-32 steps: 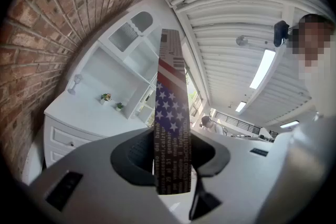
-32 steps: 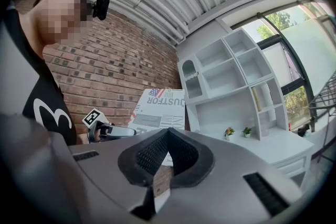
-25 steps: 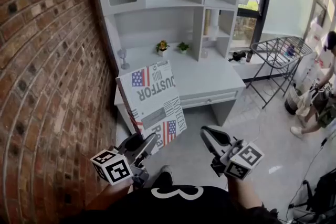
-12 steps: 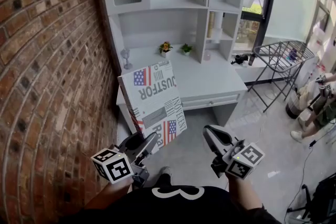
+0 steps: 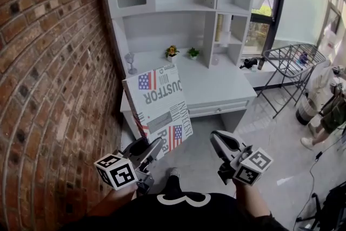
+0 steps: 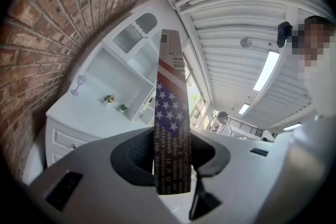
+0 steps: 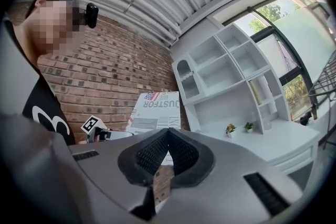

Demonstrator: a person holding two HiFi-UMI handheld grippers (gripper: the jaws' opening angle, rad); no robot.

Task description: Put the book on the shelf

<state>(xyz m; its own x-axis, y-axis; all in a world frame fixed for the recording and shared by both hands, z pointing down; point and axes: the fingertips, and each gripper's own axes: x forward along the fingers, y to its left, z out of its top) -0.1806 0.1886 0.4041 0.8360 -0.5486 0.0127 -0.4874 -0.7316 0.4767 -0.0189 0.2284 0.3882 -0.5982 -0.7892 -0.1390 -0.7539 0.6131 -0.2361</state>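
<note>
book (image 5: 158,105) held up in front of the bench (image 5: 216,84)
left hand-held gripper (image 5: 155,147) grasps its bottom edge; right hand-held gripper (image 5: 215,139) clenched, empty

Head view: I look forward, steeply down. Gripper views: close along own jaws, angled upward. All share shelf (image 5: 178,7).

1. The left gripper (image 5: 154,147) clamps the lower corner of the book (image 5: 158,101); the book is held tilted in front of the desk (image 5: 216,83).
2. The right gripper (image 5: 217,138) hangs beside the book, apart from it.
3. The white shelf unit (image 5: 178,7) stands on the desk, next to the brick wall (image 5: 48,62).
4. A flowering plant (image 5: 172,51), a green plant (image 5: 192,52) and a glass (image 5: 130,61) stand on the desk.
</note>
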